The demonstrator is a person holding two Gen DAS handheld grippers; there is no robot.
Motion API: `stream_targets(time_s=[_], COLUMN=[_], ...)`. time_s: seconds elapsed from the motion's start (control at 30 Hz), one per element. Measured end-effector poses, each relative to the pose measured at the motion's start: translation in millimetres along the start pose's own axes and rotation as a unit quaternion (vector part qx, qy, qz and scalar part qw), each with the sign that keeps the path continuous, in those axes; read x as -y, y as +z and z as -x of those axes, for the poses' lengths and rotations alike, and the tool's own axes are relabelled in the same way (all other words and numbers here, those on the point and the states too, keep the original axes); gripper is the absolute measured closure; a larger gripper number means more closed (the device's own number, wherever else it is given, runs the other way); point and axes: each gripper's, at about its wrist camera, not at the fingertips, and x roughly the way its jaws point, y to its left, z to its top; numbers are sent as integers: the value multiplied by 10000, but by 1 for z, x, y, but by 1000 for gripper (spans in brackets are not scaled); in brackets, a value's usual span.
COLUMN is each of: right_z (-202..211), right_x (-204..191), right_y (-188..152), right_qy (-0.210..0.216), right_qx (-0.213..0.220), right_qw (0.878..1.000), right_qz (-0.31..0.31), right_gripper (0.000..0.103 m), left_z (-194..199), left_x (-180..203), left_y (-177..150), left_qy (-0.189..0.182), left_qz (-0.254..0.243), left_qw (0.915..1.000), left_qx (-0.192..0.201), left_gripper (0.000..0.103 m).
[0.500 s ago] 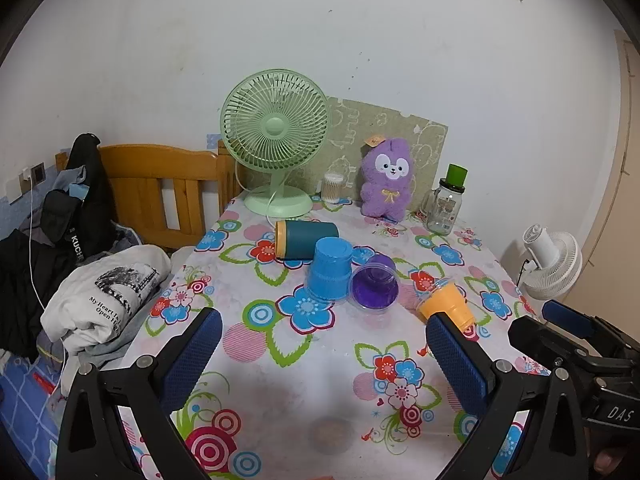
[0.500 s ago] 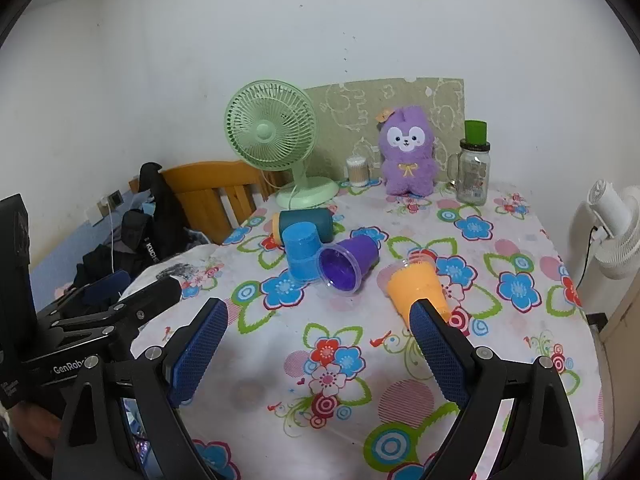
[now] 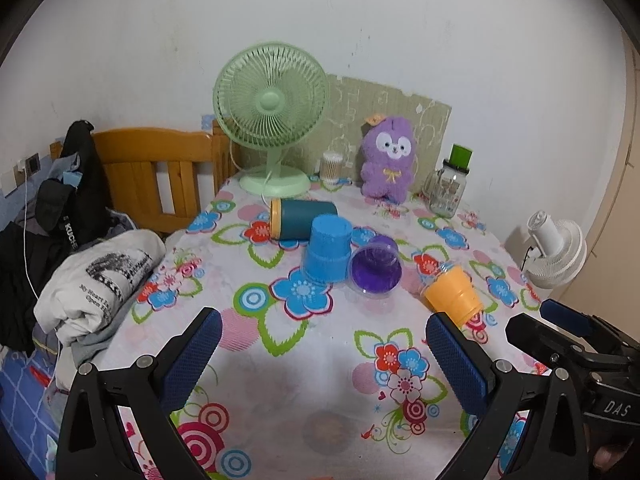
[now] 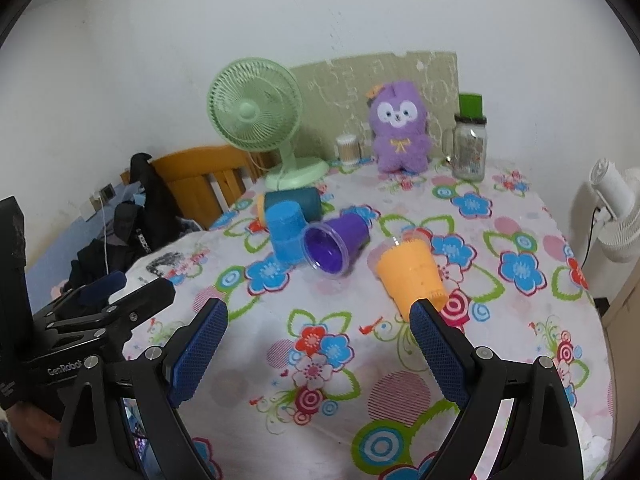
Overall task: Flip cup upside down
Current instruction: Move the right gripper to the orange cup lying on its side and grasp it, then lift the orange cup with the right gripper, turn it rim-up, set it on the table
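Several cups sit mid-table on the flowered cloth. A blue cup point(image 3: 326, 254) point(image 4: 285, 234) stands upside down. A purple cup point(image 3: 376, 269) point(image 4: 334, 242) lies on its side, mouth toward me. An orange cup point(image 3: 454, 294) point(image 4: 412, 276) lies tilted on its side, base toward me. A dark teal cup with a yellow rim point(image 3: 302, 220) point(image 4: 294, 200) lies on its side behind them. My left gripper point(image 3: 322, 354) is open and empty, short of the cups. My right gripper point(image 4: 320, 344) is open and empty, its right fingertip close to the orange cup's base.
At the back stand a green desk fan point(image 3: 272, 120), a purple plush toy point(image 3: 388, 160), a glass bottle with a green cap point(image 3: 448, 188) and a small swab jar point(image 3: 331, 166). A wooden chair point(image 3: 160, 172) with clothes point(image 3: 96, 276) is left; a white fan point(image 3: 556, 248) is right.
Both grippers have moved slightly forward toward the cups. The cups have not moved.
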Motion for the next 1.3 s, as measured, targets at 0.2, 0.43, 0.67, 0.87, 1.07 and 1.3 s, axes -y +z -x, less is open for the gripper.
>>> stream_targets(time_s=[0.2, 0.43, 0.67, 0.87, 1.07, 1.3], right_z=[-29, -77, -118, -145, -158, -130], right_x=[26, 65, 88, 88, 89, 62], right_y=[2, 19, 30, 32, 26, 28], right_qy=[-150, -611, -459, -370, -208, -87], right_qx=[-286, -660, -1013, -1320, -1602, -1458], right_qw=[9994, 9959, 9937, 9903, 9868, 9892], right_qz=[-133, 115, 135, 208, 83, 140], right_gripper=[9, 9, 9, 12, 36, 37], left_z=[-33, -81, -120, -135, -133, -108], left_x=[7, 16, 27, 28, 22, 15], left_y=[-5, -1, 1, -4, -7, -11], left_qy=[56, -11, -7, 28, 56, -11], left_qz=[-106, -54, -64, -97, -33, 32], left_qw=[9992, 9969, 9942, 9922, 9919, 9934], left_qx=[-384, -785, -1076, -1246, -1270, -1146], left_gripper=[0, 0, 0, 0, 0, 0])
